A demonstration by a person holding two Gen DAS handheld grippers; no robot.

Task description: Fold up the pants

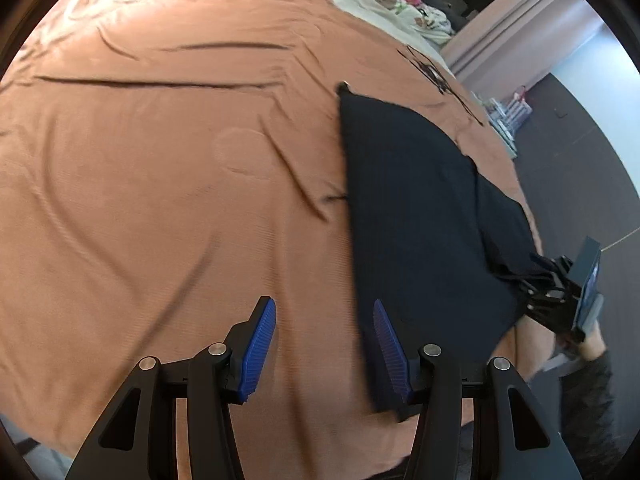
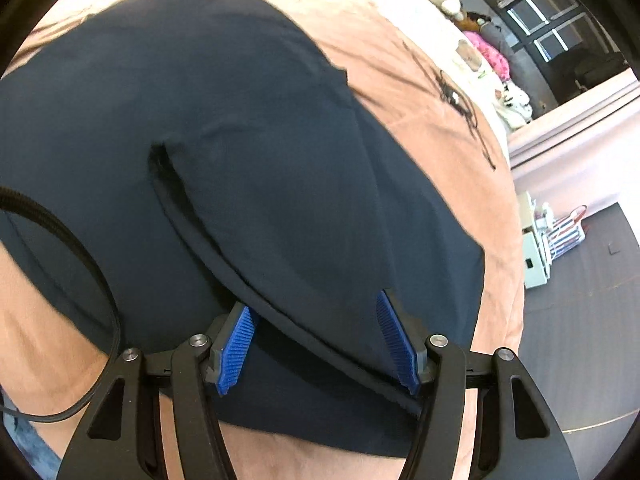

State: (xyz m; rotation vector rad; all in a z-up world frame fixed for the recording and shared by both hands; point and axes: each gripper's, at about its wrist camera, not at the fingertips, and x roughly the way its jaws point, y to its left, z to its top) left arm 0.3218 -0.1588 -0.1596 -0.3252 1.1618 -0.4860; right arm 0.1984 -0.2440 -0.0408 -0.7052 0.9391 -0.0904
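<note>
Dark navy pants [image 1: 416,216] lie flat on a brown bedsheet [image 1: 160,200], right of centre in the left wrist view. My left gripper [image 1: 326,328] is open low over the sheet, and the pants' left edge runs just inside its right finger. In the right wrist view the pants [image 2: 240,120] fill most of the picture. My right gripper [image 2: 316,344] stands open over them. A folded hem edge [image 2: 224,256] runs slanting between its blue pads [image 2: 236,344], and nothing is pinched.
The bed's edge drops to a dark floor [image 2: 592,320] on the right. A small rack of items [image 2: 552,240] stands there beside a pink curtain [image 2: 572,136]. Pale bedding [image 1: 400,4] lies at the far end. A black cable [image 2: 92,280] loops at the left.
</note>
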